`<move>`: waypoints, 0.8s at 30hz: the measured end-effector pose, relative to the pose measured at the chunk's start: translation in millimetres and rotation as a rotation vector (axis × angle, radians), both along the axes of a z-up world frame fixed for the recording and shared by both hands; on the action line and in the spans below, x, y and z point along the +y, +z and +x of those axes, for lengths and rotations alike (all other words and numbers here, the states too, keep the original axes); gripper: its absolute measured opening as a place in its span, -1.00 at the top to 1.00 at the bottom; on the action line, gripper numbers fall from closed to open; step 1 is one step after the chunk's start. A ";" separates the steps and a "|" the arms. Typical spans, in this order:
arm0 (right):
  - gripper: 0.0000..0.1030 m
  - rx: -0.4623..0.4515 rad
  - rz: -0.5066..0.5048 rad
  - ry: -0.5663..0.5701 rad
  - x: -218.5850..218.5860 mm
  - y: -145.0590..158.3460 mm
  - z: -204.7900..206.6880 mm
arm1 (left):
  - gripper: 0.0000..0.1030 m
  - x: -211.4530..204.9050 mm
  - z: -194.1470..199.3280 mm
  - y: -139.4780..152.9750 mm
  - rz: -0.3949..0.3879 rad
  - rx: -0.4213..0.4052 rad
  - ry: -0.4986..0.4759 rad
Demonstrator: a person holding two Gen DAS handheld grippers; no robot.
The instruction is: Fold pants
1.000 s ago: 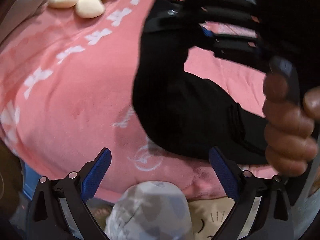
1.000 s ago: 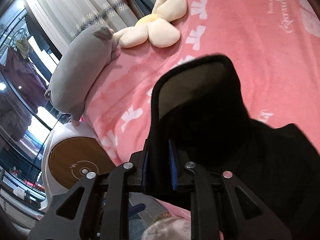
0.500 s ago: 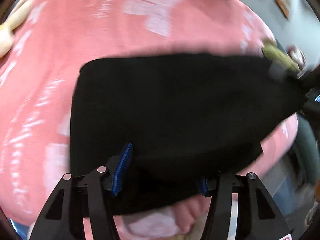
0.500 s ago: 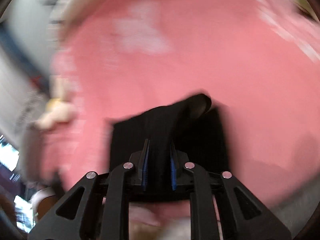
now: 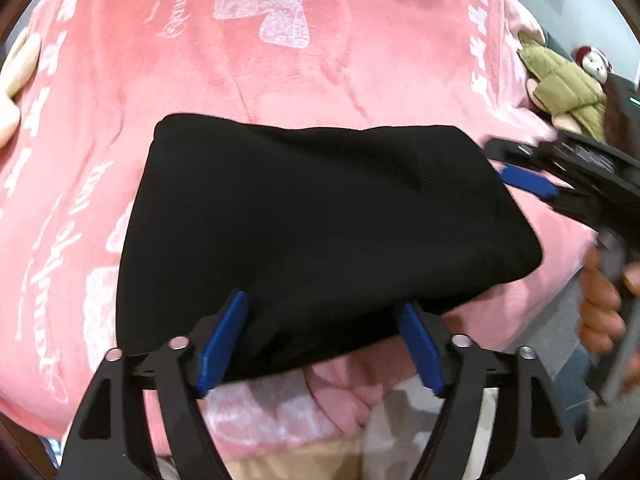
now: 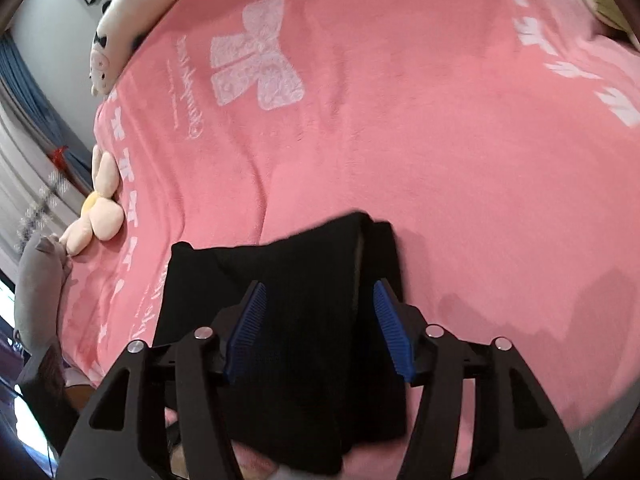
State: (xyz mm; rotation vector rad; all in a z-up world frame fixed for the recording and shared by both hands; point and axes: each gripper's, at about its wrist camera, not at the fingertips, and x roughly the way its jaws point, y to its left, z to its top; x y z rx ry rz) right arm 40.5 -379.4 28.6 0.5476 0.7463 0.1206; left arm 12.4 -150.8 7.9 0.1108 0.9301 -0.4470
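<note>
The black pants (image 5: 320, 216) lie folded into a compact rectangle on the pink blanket (image 5: 280, 80), near its front edge. My left gripper (image 5: 320, 344) is open, its blue pads straddling the pants' near edge. My right gripper (image 6: 318, 328) is open over the pants (image 6: 288, 320), with one folded edge standing up between the pads. The right gripper also shows in the left wrist view (image 5: 560, 176), at the pants' right end, held by a hand.
Plush toys lie along the bed's edges: a cream flower (image 6: 100, 208), a grey animal (image 6: 36, 288), a white pig pillow (image 6: 120, 20), a green-clad doll (image 5: 568, 88). The blanket (image 6: 440, 140) stretches beyond the pants. The bed's front edge drops off just below the grippers.
The right gripper was shut on the pants and carried them over; it has now opened and released them. The left gripper stayed open and moved up to the pants' edge. The pants now lie flat.
</note>
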 end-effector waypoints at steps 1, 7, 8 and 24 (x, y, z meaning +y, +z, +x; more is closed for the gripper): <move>-0.02 0.014 -0.024 0.010 3.0 -2.1 13.2 | -0.54 1.5 -0.1 1.1 -0.005 0.008 0.006; 0.94 -0.052 -0.206 0.051 22.3 30.6 25.6 | -0.54 11.6 -7.3 16.8 -0.017 0.010 0.017; 0.93 -0.083 -0.216 0.040 21.8 36.3 22.8 | -0.54 14.6 -8.0 22.4 -0.037 0.004 0.020; -0.37 0.106 0.053 -0.017 -0.5 -43.6 -46.6 | -0.73 119.7 69.7 -4.1 -0.261 0.160 0.322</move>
